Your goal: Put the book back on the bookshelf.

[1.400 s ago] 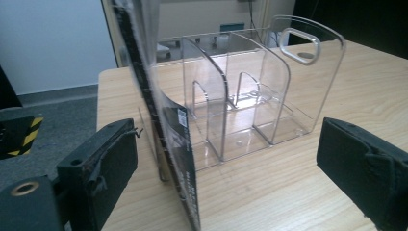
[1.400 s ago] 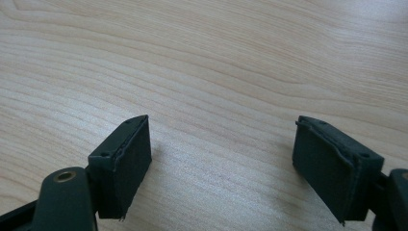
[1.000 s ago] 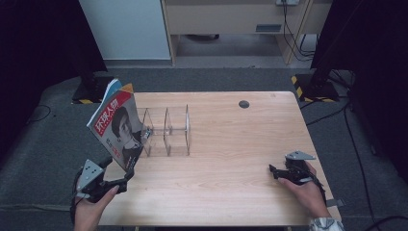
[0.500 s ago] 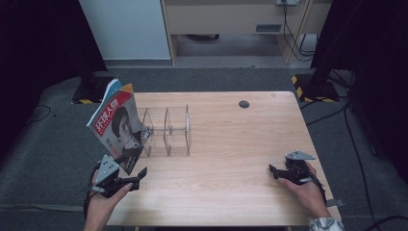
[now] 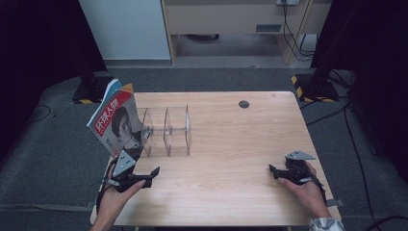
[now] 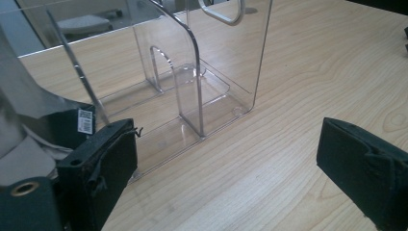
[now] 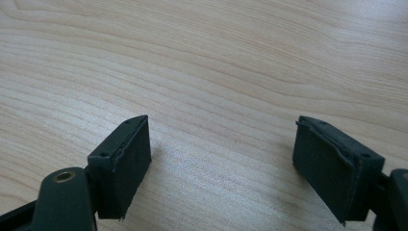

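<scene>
From above, the left gripper (image 5: 153, 172) lies released on the table (image 5: 231, 144) just in front of the clear rack (image 5: 166, 130), where a magazine (image 5: 115, 122) leans at the left end. The left gripper view shows spread jaws, nothing between. The right gripper (image 7: 221, 163) rests released on bare wood

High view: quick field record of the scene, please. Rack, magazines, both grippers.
rack: clear acrylic divider rack, upright on the light wooden table
magazines: red-covered magazine with a portrait leaning in the rack's left end, with others behind it
left gripper: open, nothing between the jaws, just in front of the rack
right gripper: open, empty, low over the table's right side
other: small dark round disc near the far edge
</scene>
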Demonstrator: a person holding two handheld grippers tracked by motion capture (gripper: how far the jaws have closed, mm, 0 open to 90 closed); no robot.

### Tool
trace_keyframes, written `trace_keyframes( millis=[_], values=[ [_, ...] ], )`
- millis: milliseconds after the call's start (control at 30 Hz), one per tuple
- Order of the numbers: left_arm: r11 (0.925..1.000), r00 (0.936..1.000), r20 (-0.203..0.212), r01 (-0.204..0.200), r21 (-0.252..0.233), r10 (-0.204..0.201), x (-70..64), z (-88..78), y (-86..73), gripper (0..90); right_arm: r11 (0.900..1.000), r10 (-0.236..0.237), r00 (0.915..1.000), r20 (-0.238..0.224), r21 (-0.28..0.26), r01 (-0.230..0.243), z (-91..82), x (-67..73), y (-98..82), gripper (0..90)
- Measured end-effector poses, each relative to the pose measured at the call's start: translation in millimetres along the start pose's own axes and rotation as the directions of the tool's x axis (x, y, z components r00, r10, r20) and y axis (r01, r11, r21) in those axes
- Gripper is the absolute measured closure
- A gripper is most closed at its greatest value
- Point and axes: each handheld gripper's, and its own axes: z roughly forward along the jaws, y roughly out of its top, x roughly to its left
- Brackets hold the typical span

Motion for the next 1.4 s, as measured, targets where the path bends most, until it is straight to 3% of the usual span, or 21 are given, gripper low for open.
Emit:
trace_keyframes(
  millis=[567, 1400],
  values=[
    [0.9981, 0.995, 0.082, -0.059, 0.018, 0.057, -22.3, 23.0, 14.2, 6.5, 1.0, -0.001, 1.0, -0.002, 0.0, 0.001, 0.0, -0.1, 0.0, 21.2],
    [0.9946, 0.9784, 0.18, -0.104, -0.001, 0.102, -55.0, 51.2, 38.2, 5.1, 1.0, -0.005, 1.0, -0.003, 0.001, 0.005, -0.1, -0.4, -0.2, 19.8]
  ],
)
